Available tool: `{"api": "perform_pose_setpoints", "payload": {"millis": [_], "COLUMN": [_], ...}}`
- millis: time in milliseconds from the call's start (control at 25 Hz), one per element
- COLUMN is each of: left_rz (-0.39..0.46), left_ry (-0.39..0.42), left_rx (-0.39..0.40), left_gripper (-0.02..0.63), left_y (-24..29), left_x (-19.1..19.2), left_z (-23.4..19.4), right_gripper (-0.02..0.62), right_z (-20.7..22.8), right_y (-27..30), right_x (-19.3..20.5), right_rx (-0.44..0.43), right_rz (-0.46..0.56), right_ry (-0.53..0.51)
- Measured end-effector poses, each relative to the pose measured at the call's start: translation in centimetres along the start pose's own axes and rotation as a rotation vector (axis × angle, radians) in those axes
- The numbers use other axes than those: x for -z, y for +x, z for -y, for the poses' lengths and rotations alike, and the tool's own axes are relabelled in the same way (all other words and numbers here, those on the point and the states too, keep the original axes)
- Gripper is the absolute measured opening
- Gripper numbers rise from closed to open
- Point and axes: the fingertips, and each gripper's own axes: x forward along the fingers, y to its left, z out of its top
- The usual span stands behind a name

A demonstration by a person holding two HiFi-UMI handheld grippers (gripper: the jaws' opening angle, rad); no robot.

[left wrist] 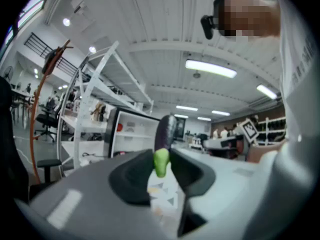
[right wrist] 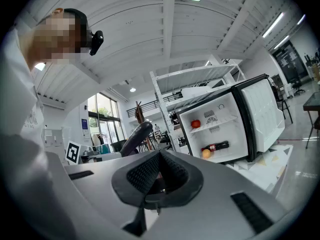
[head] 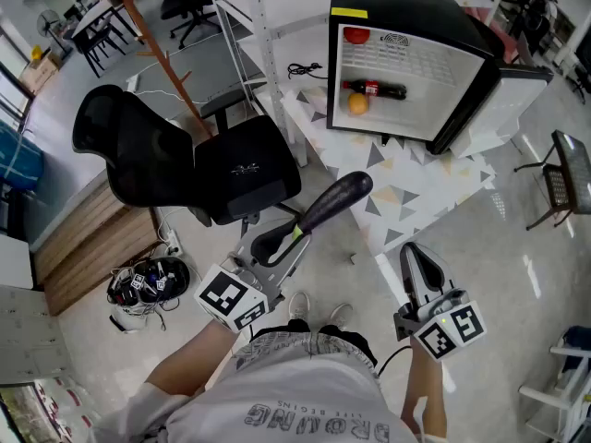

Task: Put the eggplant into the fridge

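My left gripper [head: 288, 238] is shut on the green stem end of a long dark purple eggplant [head: 334, 199], which sticks out level toward the fridge. In the left gripper view the stem [left wrist: 161, 161] sits pinched between the two black pads, with the eggplant body [left wrist: 167, 130] beyond. The small black fridge [head: 459, 28] stands open on a table ahead, its door [head: 517, 100] swung right. Inside are a red fruit [head: 355, 36], a bottle [head: 379, 89] and an orange [head: 357, 103]. My right gripper [head: 413, 253] hangs low at the right, shut and empty.
A black office chair [head: 185, 164] stands to the left of the eggplant. The fridge's table [head: 416, 187] has a triangle-patterned cloth. A white metal rack [head: 245, 17] and a wooden coat stand [head: 152, 44] rise behind. Gear with markers [head: 148, 284] lies on the floor at the left.
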Motion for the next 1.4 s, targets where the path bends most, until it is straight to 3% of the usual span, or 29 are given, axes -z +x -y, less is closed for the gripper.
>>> {"api": "perform_pose_setpoints", "payload": {"millis": [1400], "left_rz": [-0.021], "left_ry": [-0.013], "left_rx": [-0.086], "left_gripper": [0.114], "left_y": [4.2], "left_x": [2.2], "left_z": [6.5], "right_gripper": [0.002], "right_z": [5.8], "right_y": [-4.7], "right_x": [-0.1], "right_rx": [-0.08], "right_rz": [-0.025], "right_ry": [0.021]}}
